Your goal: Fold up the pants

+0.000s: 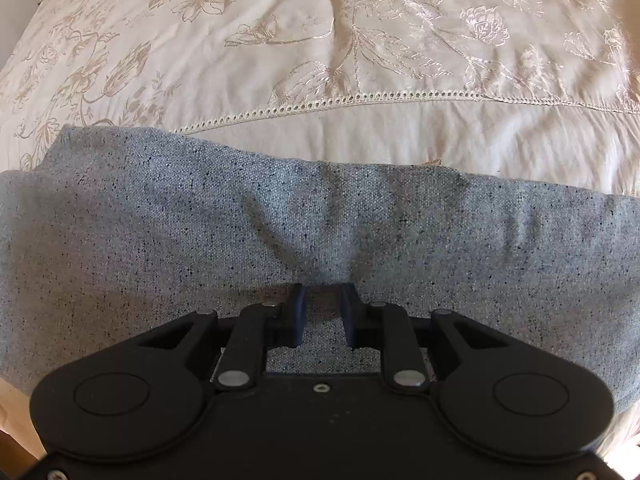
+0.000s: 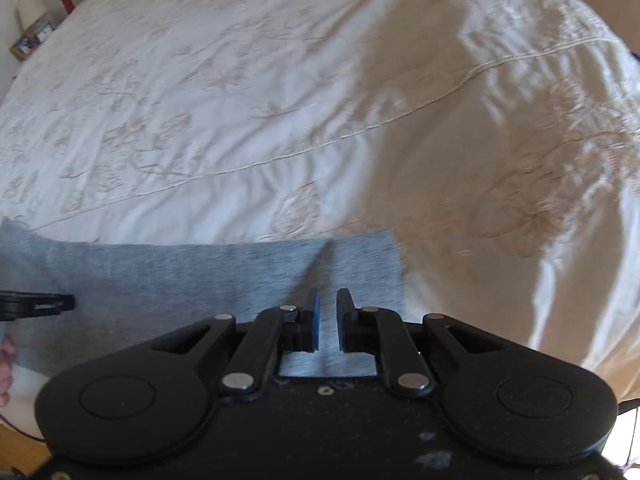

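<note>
Grey speckled pants (image 1: 280, 216) lie flat across the near edge of a bed, and they also show in the right wrist view (image 2: 180, 276) with one end near the middle. My left gripper (image 1: 323, 300) is low over the cloth, its jaws a little apart with a pinched ridge of fabric running up between them. My right gripper (image 2: 328, 304) is over the right end of the pants, its jaws narrowly apart with a raised crease of cloth between them. The left gripper's tip (image 2: 36, 304) shows at the left edge of the right wrist view.
The pants rest on a cream floral-embroidered bedspread (image 1: 360, 40) with a lace seam (image 1: 320, 106). A bedside shelf with small items (image 2: 36, 32) stands at the far left. Wood floor (image 1: 12, 420) shows below the bed edge. A hand (image 2: 6, 368) is at the left edge.
</note>
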